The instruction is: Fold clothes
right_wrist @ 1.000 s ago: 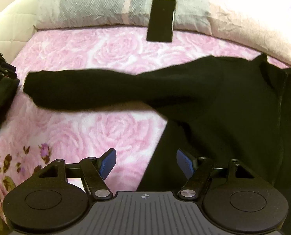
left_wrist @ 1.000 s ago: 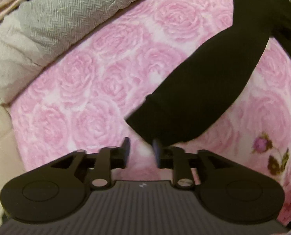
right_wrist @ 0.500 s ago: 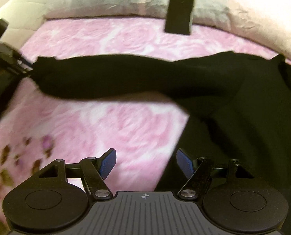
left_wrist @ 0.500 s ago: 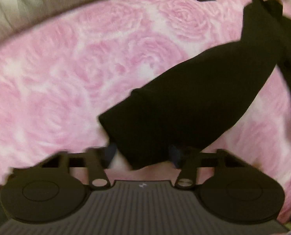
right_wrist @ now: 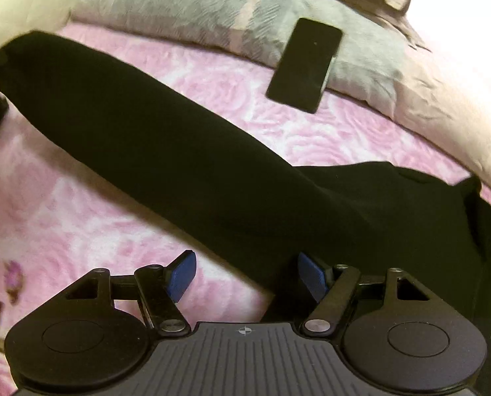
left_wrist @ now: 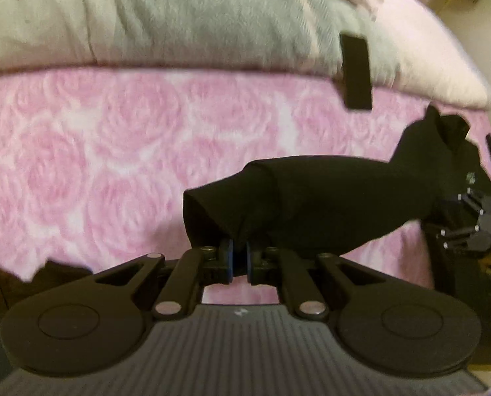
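Gripping the cuff of the black sleeve [left_wrist: 328,198], the left gripper [left_wrist: 240,257] has its jaws clamped on the fabric, raising it above the pink rose bedspread [left_wrist: 97,165]. The right gripper [right_wrist: 245,275] hovers with jaws apart over the jacket's body [right_wrist: 394,217]. Folding well likely means carrying the cuff across the chest, keeping the sleeve flat and untwisted. Counted: one jacket, one phone [right_wrist: 303,64], two grippers.
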